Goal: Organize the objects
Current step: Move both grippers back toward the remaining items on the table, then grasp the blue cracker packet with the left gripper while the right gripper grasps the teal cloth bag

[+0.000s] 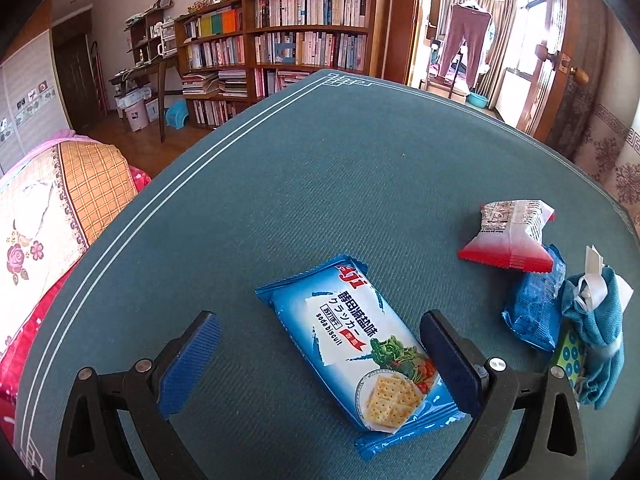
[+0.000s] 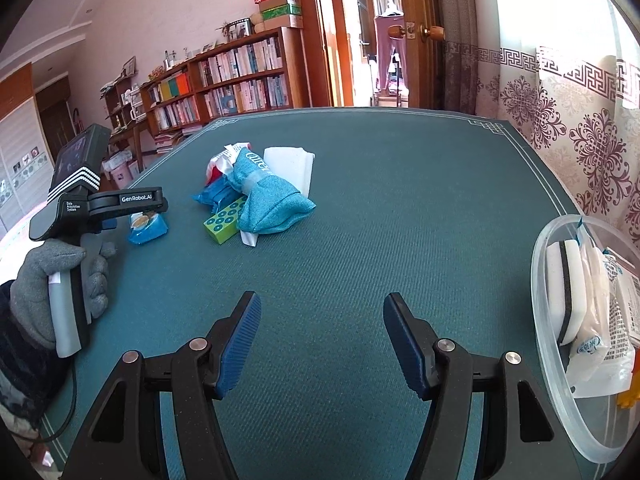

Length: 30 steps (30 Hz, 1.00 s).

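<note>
The left claw (image 1: 320, 364) is spread around the biscuit pack (image 1: 356, 356), maybe touching. The right claw (image 2: 322, 344) is spread, nothing held.

Wooden bookshelves (image 1: 280, 36), patterned curtain (image 2: 560, 120), sunlit doorway (image 1: 464, 32)

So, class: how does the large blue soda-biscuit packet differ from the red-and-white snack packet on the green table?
The large blue soda-biscuit packet is long and lies label-up between the left tool's open fingers; the red-and-white snack packet is shorter, puffier and rests against the pile. Both are sealed wrappers with crimped ends.
</note>
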Available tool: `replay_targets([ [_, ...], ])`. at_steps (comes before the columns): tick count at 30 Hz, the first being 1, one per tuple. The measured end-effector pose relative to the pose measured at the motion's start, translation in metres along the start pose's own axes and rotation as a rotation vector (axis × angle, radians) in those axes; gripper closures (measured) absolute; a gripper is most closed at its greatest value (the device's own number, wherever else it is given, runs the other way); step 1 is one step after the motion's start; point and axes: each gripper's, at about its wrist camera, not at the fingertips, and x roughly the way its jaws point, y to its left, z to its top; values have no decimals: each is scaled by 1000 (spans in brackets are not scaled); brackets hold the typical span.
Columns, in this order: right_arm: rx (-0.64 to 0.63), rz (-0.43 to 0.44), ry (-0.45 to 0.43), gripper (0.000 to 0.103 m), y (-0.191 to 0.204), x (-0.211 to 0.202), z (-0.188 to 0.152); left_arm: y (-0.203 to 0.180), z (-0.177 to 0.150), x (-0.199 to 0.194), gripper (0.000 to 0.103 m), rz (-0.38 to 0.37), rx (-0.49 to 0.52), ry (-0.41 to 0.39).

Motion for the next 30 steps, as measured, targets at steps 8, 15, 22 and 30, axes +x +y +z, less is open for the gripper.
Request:
replay_targets([
  [8, -6, 2, 11, 38, 6, 5, 2, 4, -3, -1, 7, -27, 21, 22],
  [15, -7, 7, 10, 38, 10, 9, 8, 0, -8, -8, 30, -57, 105, 2],
  [22, -24, 31, -3, 38, 23, 20, 23, -1, -7, -14, 59, -132, 130, -9],
  [30, -57, 43, -13, 38, 39, 48, 52, -11, -7, -17, 59, -212, 160, -23],
])
